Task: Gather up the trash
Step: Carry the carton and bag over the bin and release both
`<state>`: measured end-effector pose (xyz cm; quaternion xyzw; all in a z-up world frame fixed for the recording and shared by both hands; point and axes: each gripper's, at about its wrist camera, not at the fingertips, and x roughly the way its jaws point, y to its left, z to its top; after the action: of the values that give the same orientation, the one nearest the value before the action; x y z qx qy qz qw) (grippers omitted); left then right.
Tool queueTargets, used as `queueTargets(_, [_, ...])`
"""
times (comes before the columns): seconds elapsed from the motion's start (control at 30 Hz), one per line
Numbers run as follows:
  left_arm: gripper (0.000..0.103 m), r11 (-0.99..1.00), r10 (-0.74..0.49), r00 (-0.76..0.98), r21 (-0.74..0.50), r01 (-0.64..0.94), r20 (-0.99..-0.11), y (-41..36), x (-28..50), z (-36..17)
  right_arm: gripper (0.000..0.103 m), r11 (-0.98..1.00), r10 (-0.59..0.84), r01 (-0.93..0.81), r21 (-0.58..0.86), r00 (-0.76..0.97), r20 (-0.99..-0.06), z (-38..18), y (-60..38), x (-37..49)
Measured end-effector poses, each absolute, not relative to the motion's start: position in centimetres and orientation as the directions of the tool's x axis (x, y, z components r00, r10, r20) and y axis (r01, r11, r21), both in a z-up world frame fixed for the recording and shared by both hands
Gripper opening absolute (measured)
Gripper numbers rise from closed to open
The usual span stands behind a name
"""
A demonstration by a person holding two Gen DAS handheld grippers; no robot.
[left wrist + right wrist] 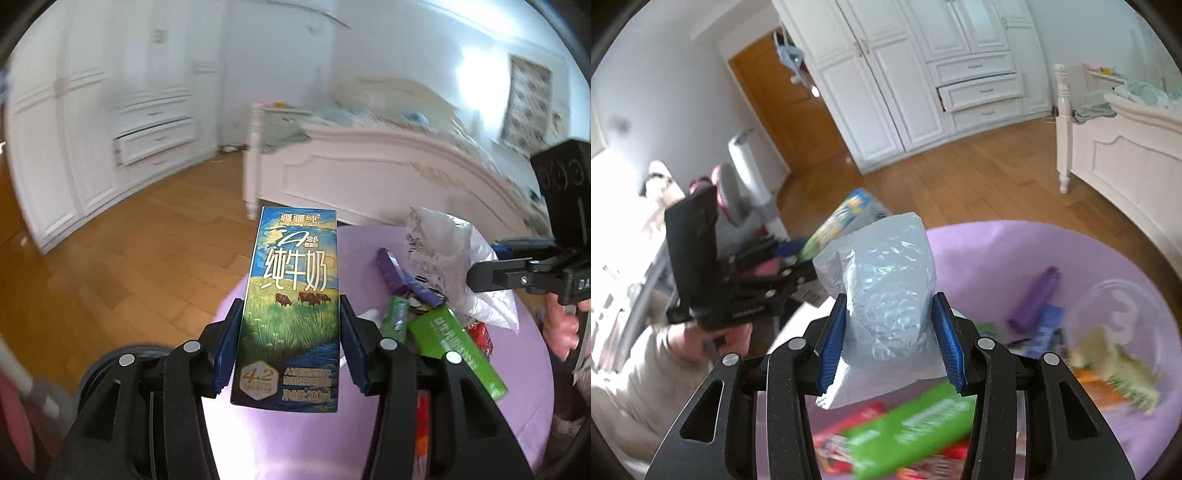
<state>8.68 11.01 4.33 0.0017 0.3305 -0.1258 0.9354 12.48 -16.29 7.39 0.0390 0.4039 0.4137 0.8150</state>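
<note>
My left gripper (290, 345) is shut on a blue and green milk carton (291, 306), held upright above the purple round table (295, 435). My right gripper (890, 345) is shut on a crumpled white plastic bag (886, 306), lifted over the table. The right gripper and bag also show in the left wrist view (454, 269), and the left gripper with the carton shows in the right wrist view (842, 218). On the table lie a green box (458, 350), a green wrapper (397, 317), a purple wrapper (389, 271) and red packaging (849, 443).
A clear plastic lid or container (1115, 306) and an orange-and-tan wrapper (1115, 380) lie on the table's right side. A white bed (388, 173) stands behind the table, white wardrobes (923, 74) along the wall, wooden floor (129, 258) between. A grey and pink chair (738, 184) stands left.
</note>
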Motion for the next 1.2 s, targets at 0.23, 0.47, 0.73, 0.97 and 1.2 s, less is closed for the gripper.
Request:
queueTargets(0.23, [0.049, 0.995, -0.075, 0.782, -0.099, 0.017, -0.619, 18.8, 2.9, 3.4, 0.046, 0.609, 0.726, -0.665, 0.433, 0.247, -0.642, 6.3, -8.7, 10.8])
queueTargets(0.47, [0.049, 0.982, 0.011, 0.773, -0.138, -0.127, -0.635, 24.5, -0.2, 1.6, 0.046, 0.565, 0.737, -0.663, 0.492, 0.136, -0.662, 4.1, -0.5, 9.9])
queueTargets(0.73, [0.049, 0.961, 0.005, 0.762, -0.208, -0.183, -0.647, 27.3, -1.7, -1.1, 0.046, 0.573, 0.716, -0.651, 0.497, 0.103, -0.691, 1.9, 6.9, 10.5])
queueTargets(0.97, [0.049, 0.942, -0.008, 0.757, -0.259, -0.214, -0.654, 28.1, -1.4, -3.6, 0.046, 0.617, 0.660, -0.662, 0.426, 0.141, -0.738, -0.2, 11.6, 11.9])
queueTargets(1.2, [0.049, 0.934, -0.022, 0.748, -0.281, -0.221, -0.663, 29.1, -0.6, -5.5, 0.046, 0.628, 0.641, -0.666, 0.403, 0.148, -0.753, -1.7, 13.6, 12.4])
